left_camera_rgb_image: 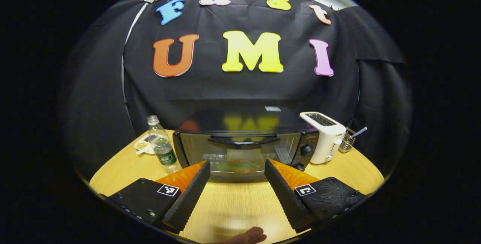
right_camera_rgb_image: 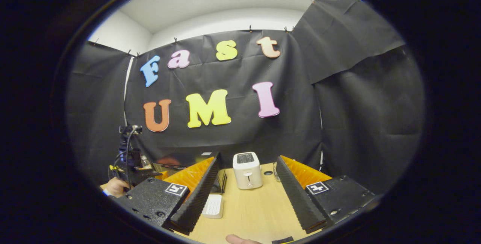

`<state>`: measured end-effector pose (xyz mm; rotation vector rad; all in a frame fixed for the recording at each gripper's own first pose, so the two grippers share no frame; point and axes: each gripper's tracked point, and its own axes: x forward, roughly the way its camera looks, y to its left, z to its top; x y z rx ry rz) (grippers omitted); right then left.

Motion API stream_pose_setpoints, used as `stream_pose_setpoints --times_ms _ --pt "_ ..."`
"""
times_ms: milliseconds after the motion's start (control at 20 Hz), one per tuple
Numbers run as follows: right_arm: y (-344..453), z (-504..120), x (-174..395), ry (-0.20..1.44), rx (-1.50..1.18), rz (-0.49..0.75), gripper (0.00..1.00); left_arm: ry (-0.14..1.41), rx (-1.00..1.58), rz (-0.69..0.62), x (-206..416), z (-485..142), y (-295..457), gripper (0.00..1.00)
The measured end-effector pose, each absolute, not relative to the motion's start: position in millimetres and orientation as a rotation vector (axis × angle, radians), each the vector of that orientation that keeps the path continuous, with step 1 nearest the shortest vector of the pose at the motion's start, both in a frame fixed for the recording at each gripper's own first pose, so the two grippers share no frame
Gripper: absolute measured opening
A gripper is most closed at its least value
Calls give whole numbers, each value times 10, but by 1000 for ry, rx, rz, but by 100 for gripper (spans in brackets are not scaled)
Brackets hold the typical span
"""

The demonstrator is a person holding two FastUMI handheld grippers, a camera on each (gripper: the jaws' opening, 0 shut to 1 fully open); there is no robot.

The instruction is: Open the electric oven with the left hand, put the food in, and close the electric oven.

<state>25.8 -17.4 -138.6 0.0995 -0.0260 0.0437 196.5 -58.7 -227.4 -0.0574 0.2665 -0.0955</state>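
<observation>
The black electric oven (left_camera_rgb_image: 240,135) stands on the wooden table (left_camera_rgb_image: 233,206) straight ahead in the left gripper view, door closed, handle (left_camera_rgb_image: 244,141) along the door's top. A blurred green and brown shape (left_camera_rgb_image: 240,165) shows behind the glass; what it is I cannot tell. My left gripper (left_camera_rgb_image: 236,167) hangs open just in front of the door's lower part, nothing between its fingers. My right gripper (right_camera_rgb_image: 248,161) is open too and holds nothing. In the right gripper view the oven (right_camera_rgb_image: 176,165) is partly hidden behind one finger, and a hand holds the left gripper (right_camera_rgb_image: 129,163) at far left.
A plastic bottle (left_camera_rgb_image: 161,147) and a small dish (left_camera_rgb_image: 144,145) stand left of the oven. A white toaster (left_camera_rgb_image: 325,135) and a metal holder (left_camera_rgb_image: 347,141) are on its right. A small flat white object (right_camera_rgb_image: 213,205) lies near the toaster (right_camera_rgb_image: 246,174).
</observation>
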Motion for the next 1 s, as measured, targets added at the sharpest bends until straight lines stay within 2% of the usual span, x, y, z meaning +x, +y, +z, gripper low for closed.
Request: stream_pose_setpoints --times_ms 100,150,200,750,800,850,900,950,1000 --pt "-220 -1368 133 -32 109 41 100 200 -51 -77 1716 -1992 -534 96" --pt "-236 -1326 72 -40 112 42 100 170 -46 -70 1584 -1854 -519 100" --pt "-247 -1277 7 -52 111 42 100 146 -42 -62 1455 -1745 -497 95" --pt "-355 -872 -487 -132 84 34 99 -12 -57 -43 216 -750 -333 95" --pt "-351 -840 -515 -135 82 35 99 -27 -55 -42 98 -688 -295 100" --pt "-338 -809 -539 -140 81 38 89 -44 -52 -44 -7 -634 -289 95" --pt "-313 -777 -566 -147 77 44 89 -60 -48 -52 -98 -606 -295 100" --pt "-305 -778 -595 -152 73 49 89 -71 -48 -57 -218 -621 -287 95" --pt "-290 -770 -634 -155 73 55 89 -81 -45 -47 -331 -631 -270 95"
